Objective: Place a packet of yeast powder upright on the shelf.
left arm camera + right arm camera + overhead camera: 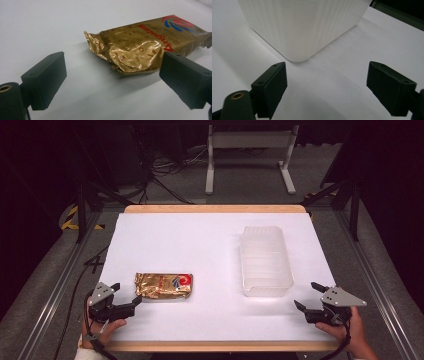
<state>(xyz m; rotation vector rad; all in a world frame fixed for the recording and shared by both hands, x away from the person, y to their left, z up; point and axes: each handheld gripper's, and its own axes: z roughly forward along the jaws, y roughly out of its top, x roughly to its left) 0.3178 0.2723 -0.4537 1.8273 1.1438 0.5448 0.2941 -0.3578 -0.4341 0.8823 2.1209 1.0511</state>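
Observation:
A crinkled gold foil packet [164,285] with a red and blue logo lies flat on the white table [200,245], left of centre. My left gripper [127,293] sits at the table's near left, open, its jaws pointing at the packet's left end. In the left gripper view the packet [145,47] lies just beyond the two black jaws, touching neither. A translucent white ribbed plastic container [266,261] stands right of centre. My right gripper [308,295] rests at the near right, open and empty, with the container's rounded corner [299,27] just ahead of it.
The table has a wooden rim [215,208] at the back and front. Beyond it are a white stand's feet [250,165], floor cables [160,175] and metal frame rails [50,285] along both sides.

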